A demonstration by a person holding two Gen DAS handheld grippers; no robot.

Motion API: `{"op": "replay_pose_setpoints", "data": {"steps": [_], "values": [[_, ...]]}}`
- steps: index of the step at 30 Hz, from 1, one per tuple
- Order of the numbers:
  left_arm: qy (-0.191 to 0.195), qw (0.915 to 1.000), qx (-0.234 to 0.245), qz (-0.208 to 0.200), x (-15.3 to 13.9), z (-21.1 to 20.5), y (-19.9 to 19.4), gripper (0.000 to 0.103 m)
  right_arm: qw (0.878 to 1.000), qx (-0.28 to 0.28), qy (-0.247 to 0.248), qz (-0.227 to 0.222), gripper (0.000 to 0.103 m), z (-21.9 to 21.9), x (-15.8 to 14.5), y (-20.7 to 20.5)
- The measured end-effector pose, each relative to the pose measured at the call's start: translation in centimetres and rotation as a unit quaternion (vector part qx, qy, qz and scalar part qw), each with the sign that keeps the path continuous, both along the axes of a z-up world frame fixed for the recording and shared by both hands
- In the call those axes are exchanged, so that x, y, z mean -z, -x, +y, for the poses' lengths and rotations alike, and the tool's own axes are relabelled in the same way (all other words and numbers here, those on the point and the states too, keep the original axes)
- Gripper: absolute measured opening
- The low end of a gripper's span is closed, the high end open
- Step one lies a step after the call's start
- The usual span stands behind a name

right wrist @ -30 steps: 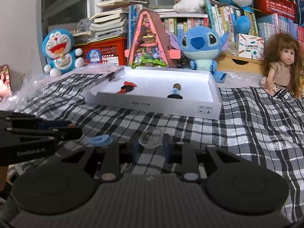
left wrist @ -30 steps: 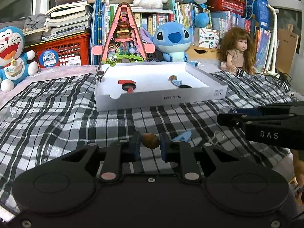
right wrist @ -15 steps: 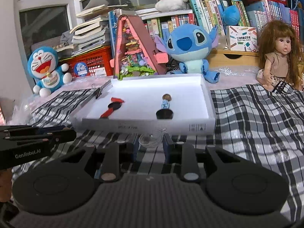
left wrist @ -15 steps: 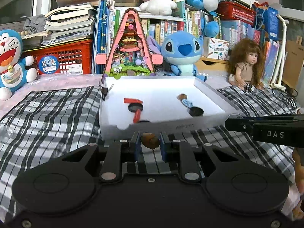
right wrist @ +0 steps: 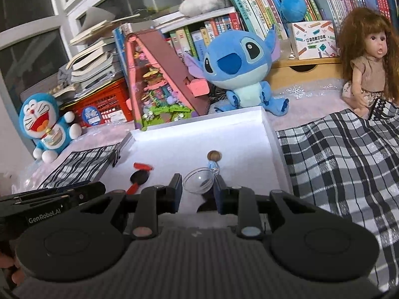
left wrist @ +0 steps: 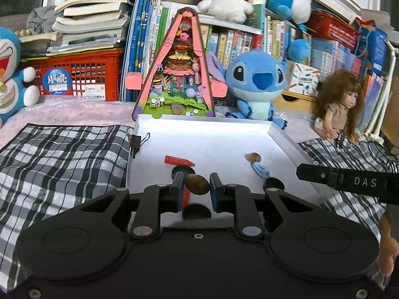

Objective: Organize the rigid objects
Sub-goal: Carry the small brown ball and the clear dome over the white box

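We read this as a home, likely a child's bedroom or playroom. A checked cloth (left wrist: 62, 154) covers a soft surface. Behind it stand crowded bookshelves (left wrist: 249, 37), loose stacked books (left wrist: 92, 27) on a red crate (left wrist: 82, 74), plush toys: a blue alien (left wrist: 256, 82), a blue robot cat (right wrist: 47, 124). A long-haired doll (right wrist: 369, 59) sits near a pink miniature house (left wrist: 179, 74).

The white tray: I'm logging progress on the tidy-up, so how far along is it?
Partly done. Already in the white tray: a red piece and a small blue figure. In hand: the left gripper is shut on a brown rounded piece, and the right gripper on a clear dome, both over the tray. Left: releasing both. Nothing else loose shows on the checked cloth.
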State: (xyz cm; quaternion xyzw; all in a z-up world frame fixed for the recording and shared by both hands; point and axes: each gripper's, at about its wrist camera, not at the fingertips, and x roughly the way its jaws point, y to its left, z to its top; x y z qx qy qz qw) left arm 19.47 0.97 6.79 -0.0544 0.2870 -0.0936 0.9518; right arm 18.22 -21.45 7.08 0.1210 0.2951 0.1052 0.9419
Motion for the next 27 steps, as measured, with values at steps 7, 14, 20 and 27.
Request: {"op": "replay_pose_setpoints", "data": {"steps": [7,14,20,27], "values": [[0.014,0.9995,-0.013,0.023,0.5,0.5,-3.8,0.02,1.0,0.011,-0.017,0.017,0.032,-0.2,-0.1,-3.0],[0.026,0.9984,-0.026,0.044,1.2,0.8,-7.1,0.02,0.998,0.024,-0.03,0.043,0.032,-0.1,0.3,-5.9],[0.034,0.9975,-0.023,0.057,1.7,0.4,-9.2,0.02,0.997,0.031,-0.035,0.061,0.032,0.2,0.5,-8.3],[0.028,0.9972,-0.027,0.064,2.2,0.0,-11.1,0.02,0.996,0.037,-0.031,0.081,0.032,1.1,0.9,-10.8]]}}
